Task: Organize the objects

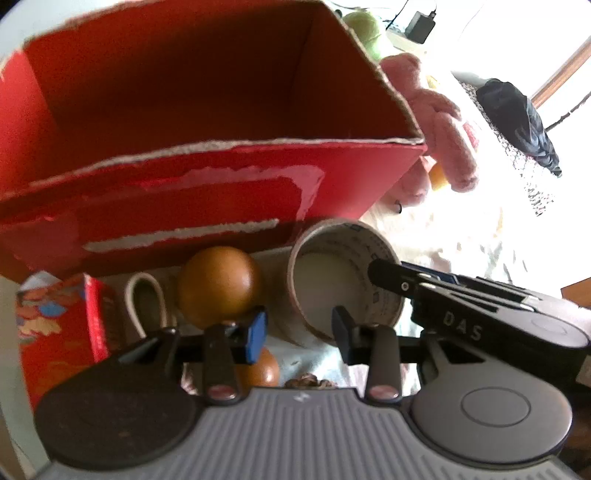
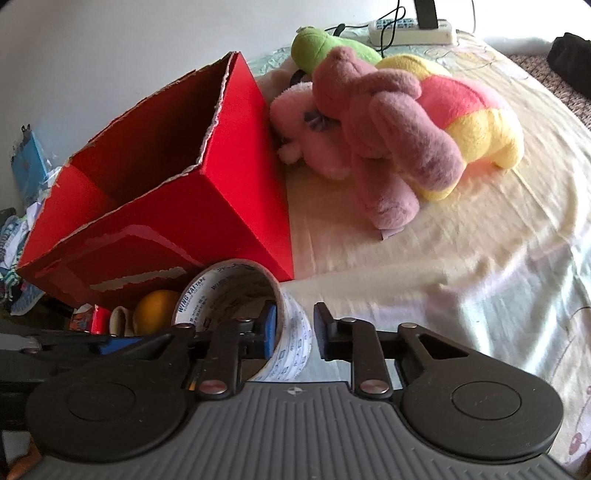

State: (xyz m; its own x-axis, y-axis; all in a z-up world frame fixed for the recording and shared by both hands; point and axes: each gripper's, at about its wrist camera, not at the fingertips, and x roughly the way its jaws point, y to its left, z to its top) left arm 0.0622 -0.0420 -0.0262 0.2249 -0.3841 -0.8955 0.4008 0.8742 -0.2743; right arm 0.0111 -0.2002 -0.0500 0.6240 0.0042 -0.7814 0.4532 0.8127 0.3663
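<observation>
Here, the right gripper (image 2: pixel 294 328) straddles the tape roll's (image 2: pixel 236 291) wall, fingers spread, just before the red box (image 2: pixel 221 206); the left gripper (image 1: pixel 299 332) hangs open nearby. An unclosed pinch could drop it.

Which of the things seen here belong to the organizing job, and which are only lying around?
Likely part of the job:
red box, open
tape roll, right gripper astride its wall
brown ball
plush toys beside the box
left gripper

Likely just lying about:
power strip
black charger
dark bag
bedsheet
</observation>
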